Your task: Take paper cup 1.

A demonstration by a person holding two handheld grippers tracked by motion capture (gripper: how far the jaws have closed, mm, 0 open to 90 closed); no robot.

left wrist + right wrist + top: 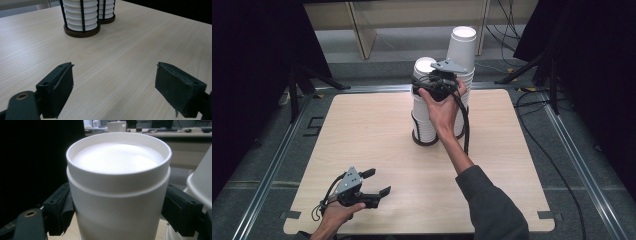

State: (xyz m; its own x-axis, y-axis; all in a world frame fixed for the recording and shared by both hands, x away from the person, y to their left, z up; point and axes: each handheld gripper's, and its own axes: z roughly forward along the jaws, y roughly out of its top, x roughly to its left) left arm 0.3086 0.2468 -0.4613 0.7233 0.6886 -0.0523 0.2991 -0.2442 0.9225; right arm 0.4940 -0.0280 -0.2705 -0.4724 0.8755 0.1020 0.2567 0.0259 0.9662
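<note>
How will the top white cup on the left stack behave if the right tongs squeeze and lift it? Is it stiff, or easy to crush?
The top cup looks thin-walled and probably light, so it may dent under a hard squeeze by the right tongs. Its smooth, tapered side could slip. Nested in the left stack, it might drag the cup below upward.

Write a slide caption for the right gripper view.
Right hand-held gripper with its jaws on either side of the top white cup of a stack, the taller stack at right.

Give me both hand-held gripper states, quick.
Left hand-held gripper: open, holding nothing, low over the table.
Right hand-held gripper: jaws either side of the top paper cup on the left stack; firm grip cannot be told.
</note>
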